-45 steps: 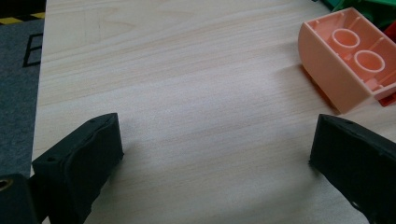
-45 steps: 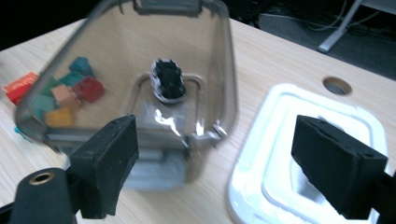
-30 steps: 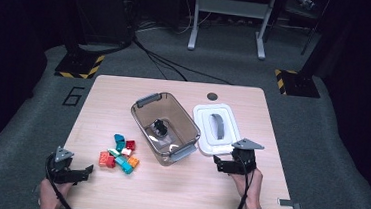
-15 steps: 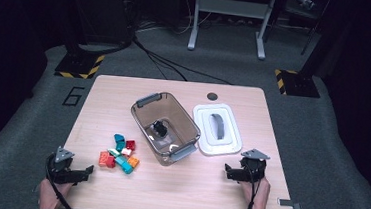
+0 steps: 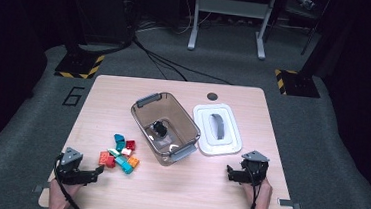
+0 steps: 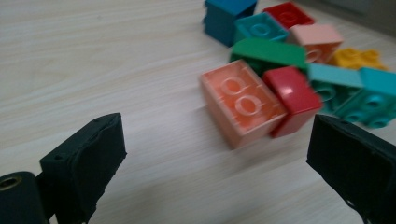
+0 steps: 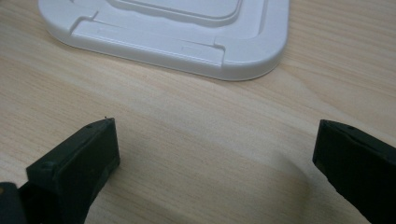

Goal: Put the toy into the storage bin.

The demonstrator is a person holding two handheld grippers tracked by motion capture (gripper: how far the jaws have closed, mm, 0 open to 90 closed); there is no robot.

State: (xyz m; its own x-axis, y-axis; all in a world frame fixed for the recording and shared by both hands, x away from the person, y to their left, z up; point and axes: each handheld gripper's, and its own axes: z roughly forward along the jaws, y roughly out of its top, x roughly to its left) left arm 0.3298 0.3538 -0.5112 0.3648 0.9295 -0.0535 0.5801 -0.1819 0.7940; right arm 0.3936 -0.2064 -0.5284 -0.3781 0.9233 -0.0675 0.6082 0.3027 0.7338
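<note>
The left gripper (image 5: 99, 170), jaws wide apart and holding nothing, sits on the table (image 5: 176, 194) just beside the pile of bricks (image 5: 118, 154), whose pale orange brick (image 6: 240, 102) lies nearest its jaws, while the right gripper (image 5: 228, 173) rests spread and empty near the white lid (image 5: 217, 128).

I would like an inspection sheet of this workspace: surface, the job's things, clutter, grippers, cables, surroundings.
Surface: light wooden table with a round hole near the far edge.
Job's things: pile of coloured bricks at front left; clear bin in the middle with a dark object inside; white lid flat on the table, right of the bin.
Clutter: nothing seen.
Grippers: left gripper open, jaws towards the bricks; right gripper open, jaws apart in front of the lid, nothing between them.
Cables: black cables on the floor behind the table.
Surroundings: grey floor, striped stand bases, metal frame.
</note>
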